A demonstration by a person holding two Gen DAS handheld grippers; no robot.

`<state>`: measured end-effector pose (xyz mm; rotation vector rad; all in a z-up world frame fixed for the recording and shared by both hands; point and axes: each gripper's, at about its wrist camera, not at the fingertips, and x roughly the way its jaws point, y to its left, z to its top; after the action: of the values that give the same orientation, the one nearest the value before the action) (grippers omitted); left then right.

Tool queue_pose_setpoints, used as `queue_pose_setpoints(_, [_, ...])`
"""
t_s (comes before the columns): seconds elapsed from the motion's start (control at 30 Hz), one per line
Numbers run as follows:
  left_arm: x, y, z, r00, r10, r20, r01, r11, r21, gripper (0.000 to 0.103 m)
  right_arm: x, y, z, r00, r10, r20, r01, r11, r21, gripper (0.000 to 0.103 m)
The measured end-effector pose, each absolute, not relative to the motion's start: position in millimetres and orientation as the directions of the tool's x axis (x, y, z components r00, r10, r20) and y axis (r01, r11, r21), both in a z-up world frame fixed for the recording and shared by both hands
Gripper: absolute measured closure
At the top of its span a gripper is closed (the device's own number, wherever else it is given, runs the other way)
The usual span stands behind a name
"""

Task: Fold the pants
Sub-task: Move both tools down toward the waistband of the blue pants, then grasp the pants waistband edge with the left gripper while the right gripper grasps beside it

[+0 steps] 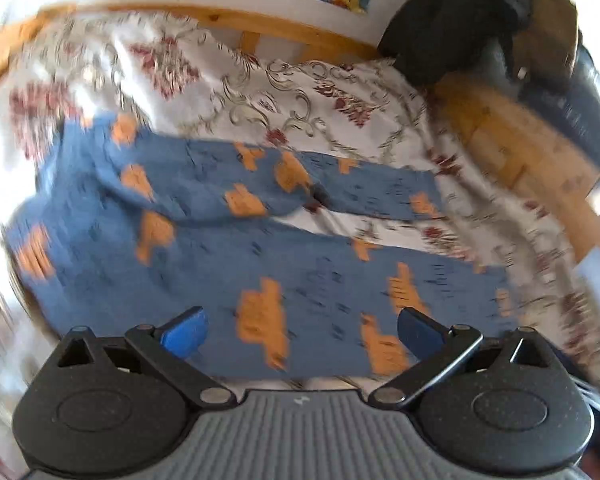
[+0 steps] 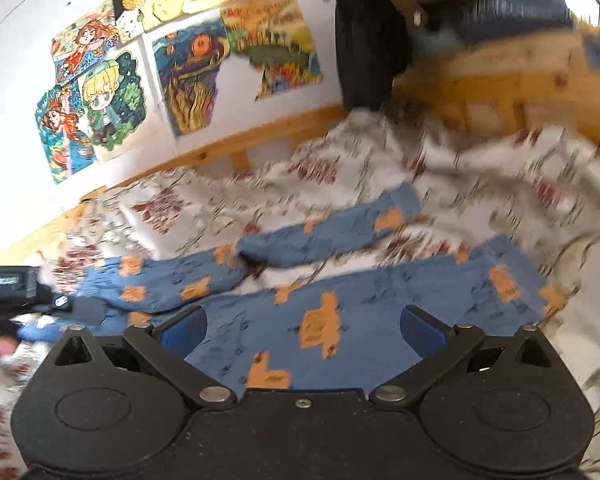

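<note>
From the left wrist, the left claw point(image 1: 303, 334) has its blue pads spread wide apart, holding nothing, above the near leg of the pants point(image 1: 228, 240). The pants are blue with orange patches and lie spread on a bed under a flowered bedspread point(image 1: 236, 80), the two legs running to the right with a strip of bedspread showing between them. Behind the bed runs a wooden frame point(image 1: 284, 34), and a dark bundle of clothes point(image 1: 472, 20) sits at the far right corner. The view is blurred.

From the right wrist, the right claw point(image 2: 303, 334) is likewise parted and empty, over the near leg of the pants. The far leg lies rumpled, bent across the bedspread. Coloured drawings point(image 2: 188, 64) cover the wall beyond the frame. A dark garment point(image 2: 364, 48) hangs down to the bed's far edge. At the left edge, part of the other gripper's black body point(image 2: 16, 284) shows.
</note>
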<state>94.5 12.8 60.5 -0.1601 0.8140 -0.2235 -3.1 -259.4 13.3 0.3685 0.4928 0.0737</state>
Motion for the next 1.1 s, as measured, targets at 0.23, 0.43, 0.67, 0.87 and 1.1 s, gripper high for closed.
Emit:
queue_pose_setpoints(0.23, [204,16,100,0.664,-0.074,-0.744,0.159,0.986,0.043,0.000,64,-290,29,0.775,0.302,-0.556,-0.058,0.909,0.413,0.000])
queue_pose_setpoints(0.43, [325,11,84,0.666,-0.051,-0.744,0.233,0.962,0.143,0.000,209,-305,52,0.720,0.409,-0.561,-0.275,0.910,0.311,0.001])
queue_pose_setpoints(0.67, [423,-3,45,0.653,-0.061,-0.755,0.396,0.877,0.272,0.000,373,-283,21,0.613,0.431,-0.662,-0.445,0.881,0.161,0.001])
queue_pose_setpoints(0.87, [468,-19,13,0.523,-0.164,-0.836,0.576,0.791,0.206,0.016,451,-260,-5,0.520,0.434,-0.736,-0.562,0.822,0.088,0.012])
queue_pose_setpoints(1.1, [485,-21,-15,0.426,-0.144,-0.893,0.625,0.761,0.175,0.062,473,-234,-27,0.412,0.399,-0.819,-0.712,0.701,-0.017,0.044])
